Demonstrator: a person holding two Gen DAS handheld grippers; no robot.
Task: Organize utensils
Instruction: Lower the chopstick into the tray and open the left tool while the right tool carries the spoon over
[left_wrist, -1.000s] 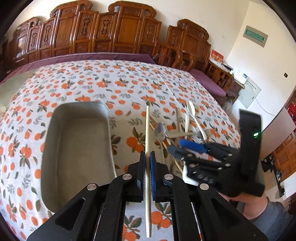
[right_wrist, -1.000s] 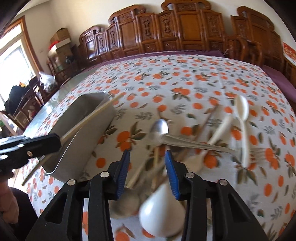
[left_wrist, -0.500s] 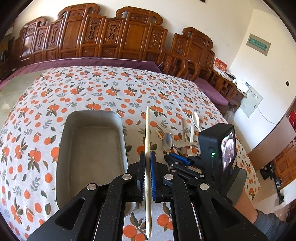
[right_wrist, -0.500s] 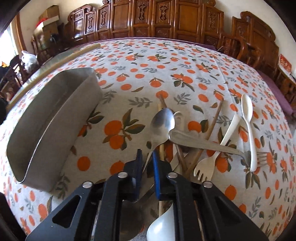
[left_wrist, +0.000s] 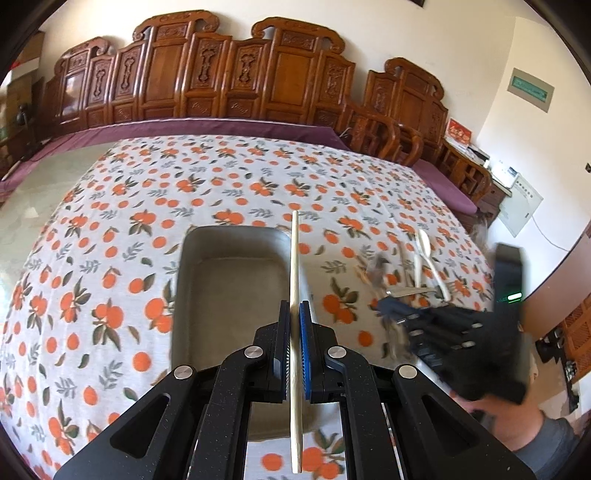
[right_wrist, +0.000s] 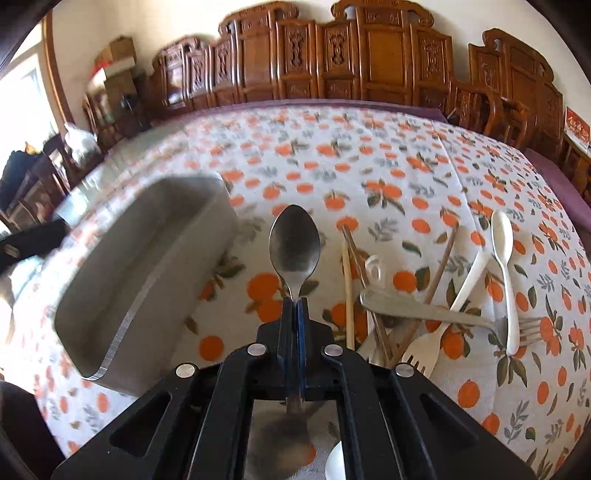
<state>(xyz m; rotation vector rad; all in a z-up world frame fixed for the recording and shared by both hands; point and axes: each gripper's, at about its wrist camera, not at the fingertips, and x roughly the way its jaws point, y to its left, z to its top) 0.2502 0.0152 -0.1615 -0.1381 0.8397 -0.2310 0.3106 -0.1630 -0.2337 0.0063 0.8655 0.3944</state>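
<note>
Left wrist view — chopstick (left_wrist: 295, 280) in left tool (left_wrist: 294, 325), beside tray (left_wrist: 195, 295).

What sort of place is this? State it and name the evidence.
Probably a home dining or sitting room. A row of carved dark wooden chairs lines the wall, and an orange-fruit-printed white tablecloth covers a large table holding a grey metal tray and loose cutlery such as a white plastic spoon.
</note>
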